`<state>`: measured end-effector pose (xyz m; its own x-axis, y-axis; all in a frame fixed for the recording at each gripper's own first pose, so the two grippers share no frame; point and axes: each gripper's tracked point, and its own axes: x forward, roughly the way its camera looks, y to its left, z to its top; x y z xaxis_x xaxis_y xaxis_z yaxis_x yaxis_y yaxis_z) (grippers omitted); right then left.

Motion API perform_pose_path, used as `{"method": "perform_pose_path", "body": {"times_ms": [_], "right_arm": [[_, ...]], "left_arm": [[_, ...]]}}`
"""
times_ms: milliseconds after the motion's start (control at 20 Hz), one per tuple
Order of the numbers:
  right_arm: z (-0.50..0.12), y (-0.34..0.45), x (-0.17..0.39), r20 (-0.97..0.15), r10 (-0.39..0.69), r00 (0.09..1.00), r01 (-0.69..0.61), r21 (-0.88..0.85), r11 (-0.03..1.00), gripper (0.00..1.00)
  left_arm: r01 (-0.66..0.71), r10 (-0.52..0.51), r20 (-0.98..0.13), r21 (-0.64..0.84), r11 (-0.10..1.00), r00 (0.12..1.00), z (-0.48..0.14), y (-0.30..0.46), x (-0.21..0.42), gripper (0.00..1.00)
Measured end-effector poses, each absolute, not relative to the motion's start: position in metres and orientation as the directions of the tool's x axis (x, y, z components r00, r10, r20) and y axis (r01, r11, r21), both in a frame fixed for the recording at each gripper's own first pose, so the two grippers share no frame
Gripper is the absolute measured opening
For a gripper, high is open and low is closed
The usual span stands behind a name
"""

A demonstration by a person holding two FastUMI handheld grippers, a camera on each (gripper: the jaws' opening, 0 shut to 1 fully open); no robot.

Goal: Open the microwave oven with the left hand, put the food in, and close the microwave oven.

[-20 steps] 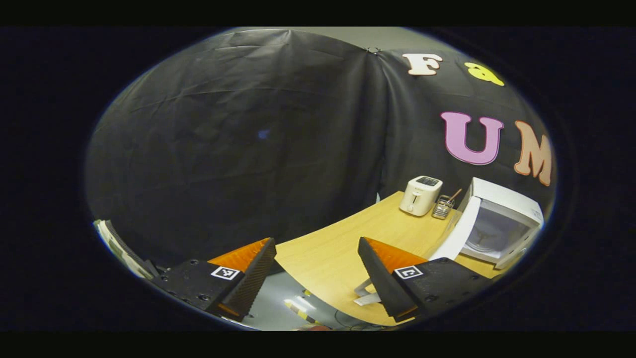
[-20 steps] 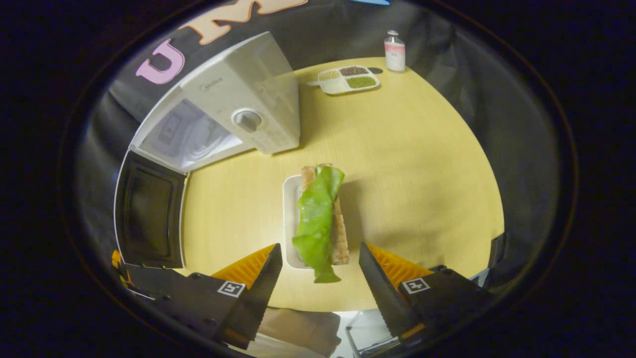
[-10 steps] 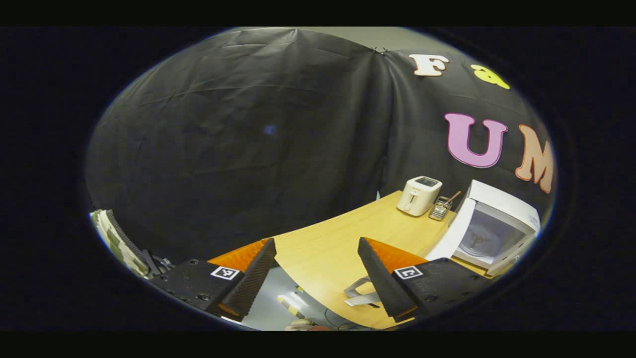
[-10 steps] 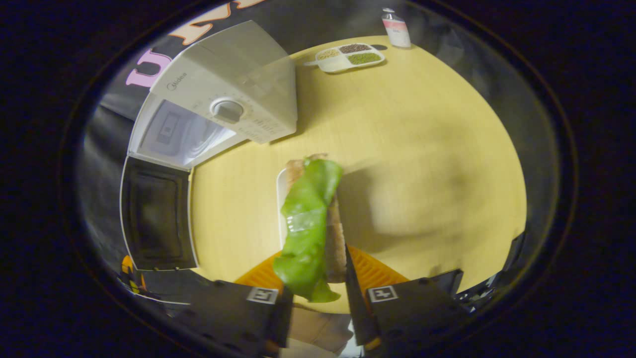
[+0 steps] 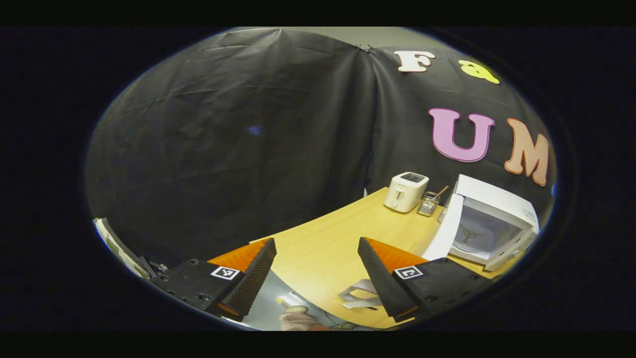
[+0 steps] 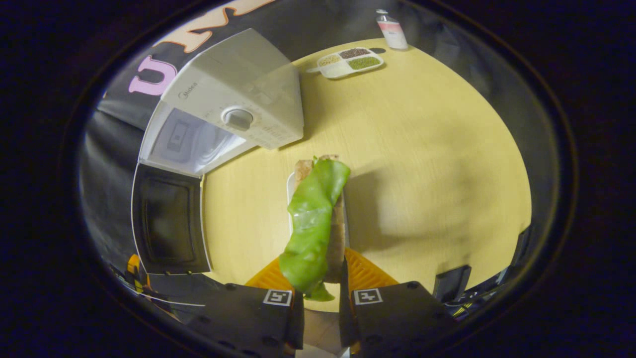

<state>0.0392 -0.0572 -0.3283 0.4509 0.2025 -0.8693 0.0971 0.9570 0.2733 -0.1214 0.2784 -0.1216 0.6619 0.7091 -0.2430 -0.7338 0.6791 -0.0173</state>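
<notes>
My right gripper [image 6: 320,291] pinches the near end of the sandwich [image 6: 318,219] (green lettuce leaf draped on top), the rest lying over a white tray [image 6: 289,196] on the table [image 6: 422,149]. Beyond it stands the microwave [image 6: 238,99], its door [image 6: 169,221] swung open. My left gripper [image 5: 317,271] is spread wide over the table edge.

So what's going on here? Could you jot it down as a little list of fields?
microwave: on the table, door swung open
food: sandwich with a green leaf, over a white plate
right gripper: shut on the sandwich
left gripper: open, holding nothing
also on table: toaster, divided tray, bottle
</notes>
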Motion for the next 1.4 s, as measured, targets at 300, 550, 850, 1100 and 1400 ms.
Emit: {"method": "perform_pose_path", "body": {"times_ms": [300, 550, 850, 1100, 1400], "right_arm": [[-0.296, -0.025, 0.025, -0.812, 0.201, 0.548, 0.189, 0.354, 0.916, 0.3], [-0.287, 0.027, -0.002, -0.787, 0.202, 0.583, 0.223, 0.394, 0.892, 0.3], [-0.289, 0.121, -0.019, -0.71, 0.291, 0.641, 0.198, 0.52, 0.831, 0.31], [-0.287, 0.208, -0.003, -0.592, 0.408, 0.695, 0.102, 0.643, 0.759, 0.3], [-0.271, 0.284, 0.055, -0.425, 0.474, 0.771, 0.027, 0.765, 0.643, 0.27]], "left_arm": [[-0.644, 0.61, -0.303, -0.016, 0.765, 0.732, -0.145, 0.3, -0.093, 0.96], [-0.544, 0.518, -0.338, 0.021, 0.839, 0.786, -0.157, 0.315, -0.073, 0.95], [-0.427, 0.381, -0.379, -0.043, 0.903, 0.843, -0.174, 0.311, -0.049, 0.97], [-0.356, 0.355, -0.358, 0.066, 0.932, 0.863, -0.165, 0.329, -0.049, 0.97], [-0.33, 0.34, -0.376, 0.093, 0.939, 0.862, -0.167, 0.335, -0.061, 0.97]]}}
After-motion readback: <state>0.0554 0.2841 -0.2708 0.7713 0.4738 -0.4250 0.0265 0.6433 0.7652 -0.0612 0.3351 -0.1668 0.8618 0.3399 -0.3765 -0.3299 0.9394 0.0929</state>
